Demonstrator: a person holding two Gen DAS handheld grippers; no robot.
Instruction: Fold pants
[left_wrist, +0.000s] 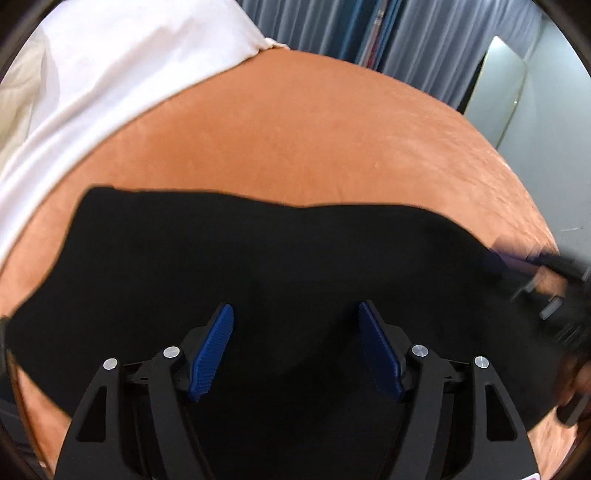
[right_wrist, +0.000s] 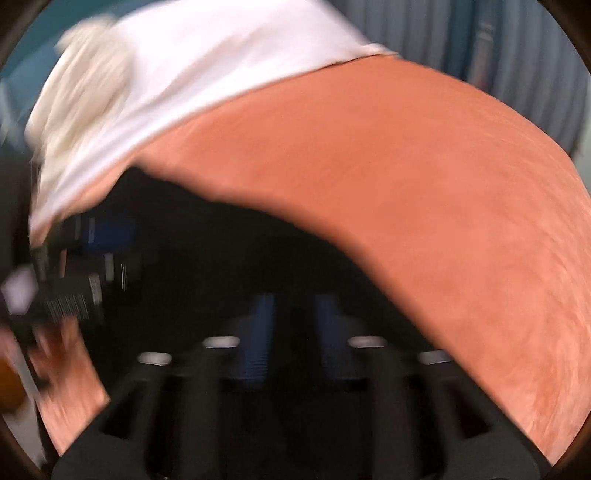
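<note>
Black pants (left_wrist: 258, 258) lie spread on an orange bedspread (left_wrist: 314, 129). My left gripper (left_wrist: 295, 314) is open just above the pants, its blue pads (left_wrist: 214, 343) wide apart with nothing between them. The right gripper shows blurred at the right edge of the left wrist view (left_wrist: 554, 291), over the pants' right end. In the right wrist view everything is motion-blurred: the pants (right_wrist: 240, 258) fill the lower left, and my right gripper (right_wrist: 291, 310) has its blue pads (right_wrist: 258, 332) a narrow gap apart over black cloth. The left gripper (right_wrist: 85, 258) shows at the left there.
A white sheet (left_wrist: 129, 74) and a cream pillow (right_wrist: 81, 103) lie at the far left of the bed. Blue-grey curtains (left_wrist: 424, 37) hang behind the bed. The orange bedspread (right_wrist: 443, 203) stretches beyond the pants to the right.
</note>
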